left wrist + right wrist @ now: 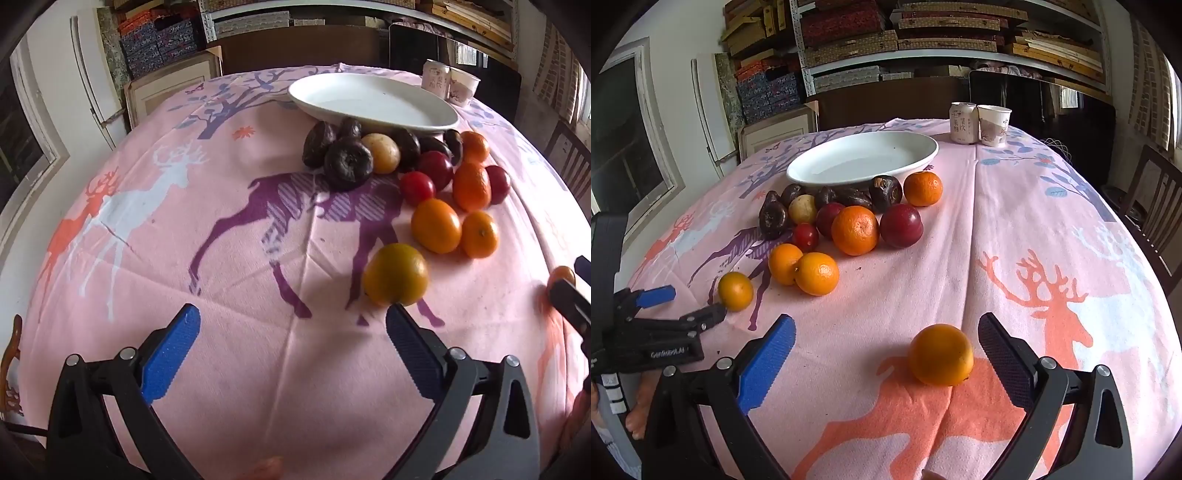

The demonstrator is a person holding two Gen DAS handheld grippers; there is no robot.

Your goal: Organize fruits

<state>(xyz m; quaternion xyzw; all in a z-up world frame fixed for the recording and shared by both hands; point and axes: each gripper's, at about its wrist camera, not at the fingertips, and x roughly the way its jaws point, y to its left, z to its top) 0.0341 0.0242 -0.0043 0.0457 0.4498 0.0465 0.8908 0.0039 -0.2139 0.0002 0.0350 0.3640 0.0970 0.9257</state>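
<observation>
- I take the white plate (862, 158) as my landmark; it sits on the pink deer-print tablecloth (1015, 229) with nothing in it.
- Against the plate's near rim I see a cluster of dark wrinkled fruits (774, 218), one pale yellow fruit (802, 209) among them, and an orange (922, 188) at the right end of that row.
- Just nearer me than those lie red plums (900, 225) and a large orange (854, 230) touching them.
- Further from the plate, toward me and to the left, two oranges (816, 273) rest against each other, and a yellowish orange (735, 291) lies apart from them.
- My left gripper (293, 319) has its jaws spread wide with nothing between them; the yellowish orange (396, 275) sits just past its right fingertip, and I cannot tell whether they touch.
- My right gripper (886, 328) is also wide open; a lone orange (940, 354) lies between its fingers, well away from the plate, with neither pad pressing on it.
- Beyond the plate, at the far right, a can (964, 122) and a paper cup (993, 125) stand side by side.
</observation>
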